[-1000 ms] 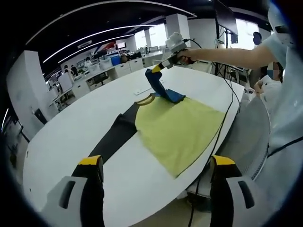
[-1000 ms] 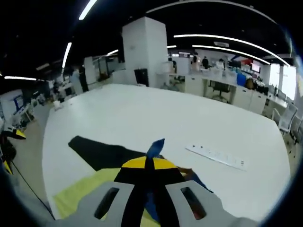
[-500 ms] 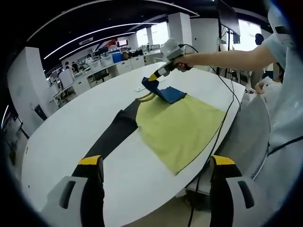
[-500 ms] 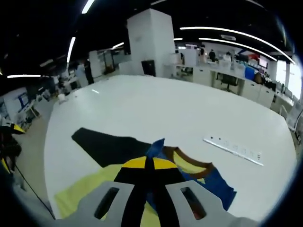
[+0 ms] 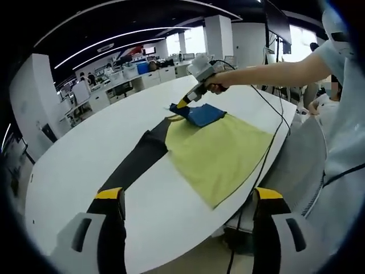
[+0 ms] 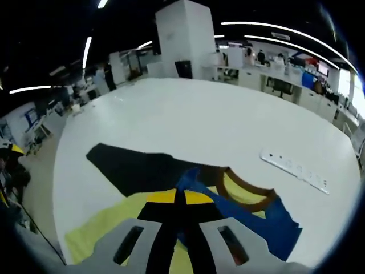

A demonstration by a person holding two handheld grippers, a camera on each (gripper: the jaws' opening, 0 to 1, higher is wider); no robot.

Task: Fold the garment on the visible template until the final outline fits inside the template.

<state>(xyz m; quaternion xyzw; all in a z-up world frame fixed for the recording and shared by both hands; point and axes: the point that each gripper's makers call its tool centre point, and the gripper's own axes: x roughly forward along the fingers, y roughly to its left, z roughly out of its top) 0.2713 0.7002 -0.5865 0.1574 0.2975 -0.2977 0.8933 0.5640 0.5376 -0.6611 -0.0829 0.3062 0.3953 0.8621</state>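
Blue sleeve (image 5: 199, 113) lower than before

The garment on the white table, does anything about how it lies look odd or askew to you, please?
Mildly. The blue sleeve is folded over the yellow body, pinched in the right gripper, while the black sleeve sticks straight out across the table, so the shirt looks lopsided. No tear or spill shows.

table: large white oval top (image 5: 85, 165), power strip (image 6: 293, 168) lying on it
pillars: white square column (image 6: 185, 34), another (image 5: 215, 35) by the windows
windows: bright, far wall (image 5: 197, 41)
lighting: long ceiling strips (image 5: 102, 43), dark ceiling
furniture: rows of white desks (image 5: 142, 77) with clutter
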